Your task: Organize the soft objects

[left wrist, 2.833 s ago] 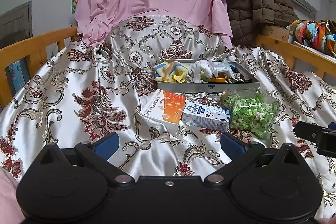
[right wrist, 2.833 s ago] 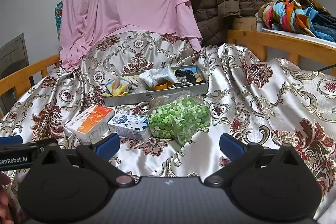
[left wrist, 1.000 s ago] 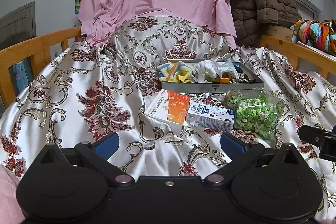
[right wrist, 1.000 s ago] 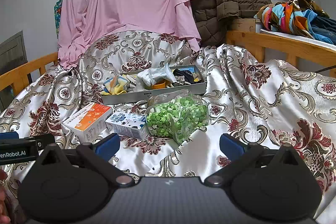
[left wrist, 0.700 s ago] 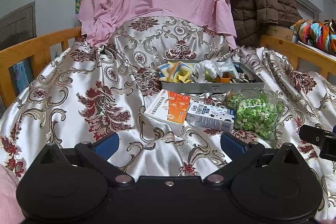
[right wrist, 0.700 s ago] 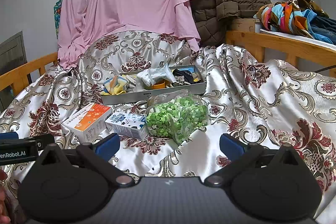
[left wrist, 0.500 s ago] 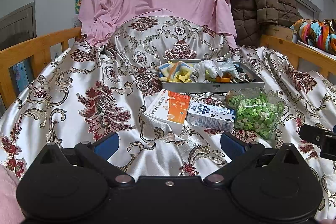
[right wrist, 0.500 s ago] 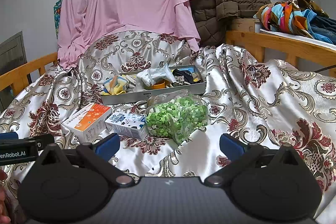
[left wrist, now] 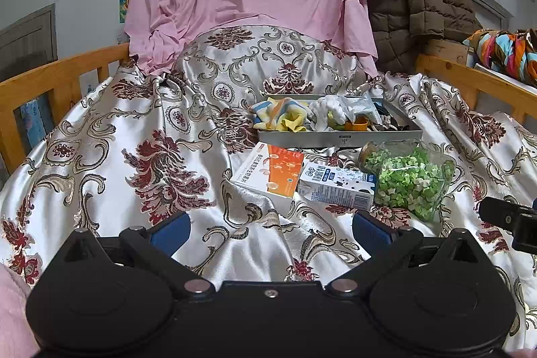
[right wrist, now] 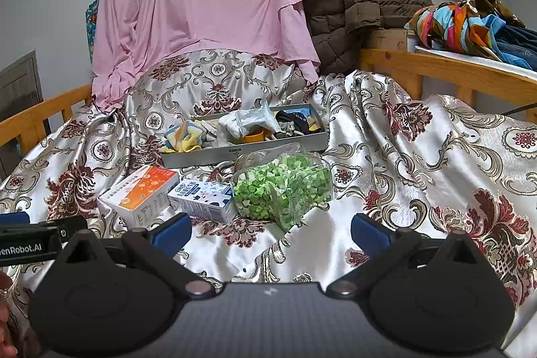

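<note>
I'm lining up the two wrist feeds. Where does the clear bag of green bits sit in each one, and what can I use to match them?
Left wrist view: the clear bag of green bits lies right of centre, just right of the blue-and-white carton.
Right wrist view: the bag lies near the centre, again right of the carton.
Shared landmark: the grey tray of soft things, directly behind the bag in both.

White lettering reading "enRobot.AI", its start cut off by the frame edge, stands on the left gripper (right wrist: 30,244) body in the right wrist view. The orange box (left wrist: 268,171) and the milk carton (left wrist: 337,187) carry print too small to read.
</note>
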Demonstrator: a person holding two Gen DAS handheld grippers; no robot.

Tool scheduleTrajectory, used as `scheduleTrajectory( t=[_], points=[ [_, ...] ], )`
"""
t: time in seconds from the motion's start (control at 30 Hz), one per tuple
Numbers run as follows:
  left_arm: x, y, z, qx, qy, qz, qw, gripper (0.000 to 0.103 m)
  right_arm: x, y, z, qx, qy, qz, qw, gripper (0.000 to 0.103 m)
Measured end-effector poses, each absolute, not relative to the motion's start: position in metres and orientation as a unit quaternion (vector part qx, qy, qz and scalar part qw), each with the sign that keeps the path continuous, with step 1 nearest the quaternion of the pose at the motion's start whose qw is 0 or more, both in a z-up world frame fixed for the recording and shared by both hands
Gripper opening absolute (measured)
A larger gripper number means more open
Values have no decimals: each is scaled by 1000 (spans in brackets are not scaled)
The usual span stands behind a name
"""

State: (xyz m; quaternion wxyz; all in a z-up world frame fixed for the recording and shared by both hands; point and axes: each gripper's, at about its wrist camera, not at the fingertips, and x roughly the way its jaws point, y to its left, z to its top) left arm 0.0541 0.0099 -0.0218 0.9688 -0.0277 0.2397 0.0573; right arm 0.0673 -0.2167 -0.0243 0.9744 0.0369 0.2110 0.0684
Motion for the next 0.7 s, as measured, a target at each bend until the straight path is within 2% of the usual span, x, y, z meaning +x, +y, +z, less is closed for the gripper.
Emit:
scheduleTrajectory(
  t=[0.7],
  points=[
    [54, 18, -22, -67, 258, 23, 964, 102, 67, -216, -24, 37, 210, 68, 975, 103]
  ],
)
